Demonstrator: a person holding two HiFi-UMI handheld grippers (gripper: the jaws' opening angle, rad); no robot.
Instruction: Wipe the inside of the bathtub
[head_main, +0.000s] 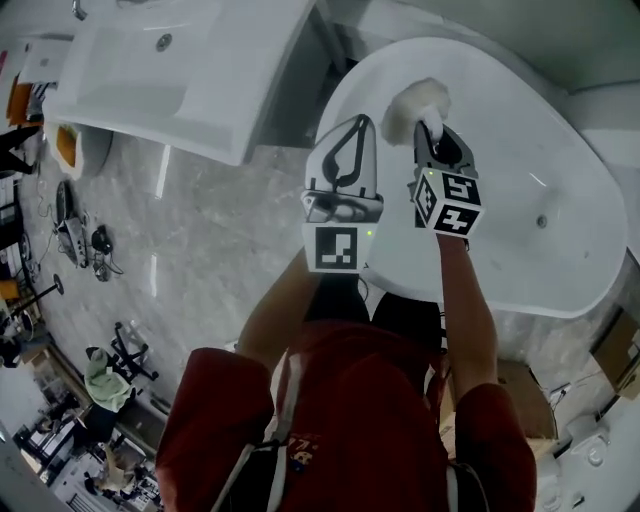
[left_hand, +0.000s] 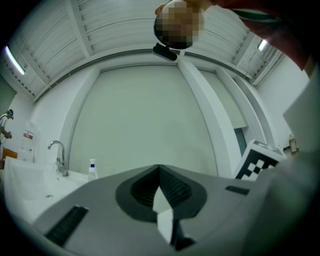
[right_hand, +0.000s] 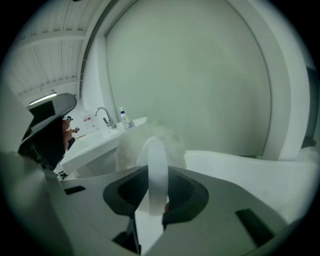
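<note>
The white oval bathtub (head_main: 540, 150) stands on the marbled floor (head_main: 220, 250) beside a white washbasin (head_main: 150, 70) (a tap (left_hand: 59, 152) and a small bottle (left_hand: 92, 170) sit on it). A person in a red top (head_main: 350, 420) leans over the tub's rim at the end nearest that basin. The left tongs (head_main: 355, 130) are pressed together on nothing above the rim. Just beside them the right tongs (head_main: 430, 135) are clamped on the white band of a fluffy wiping pad (head_main: 415, 103), which sits inside the tub at its curved end wall.
</note>
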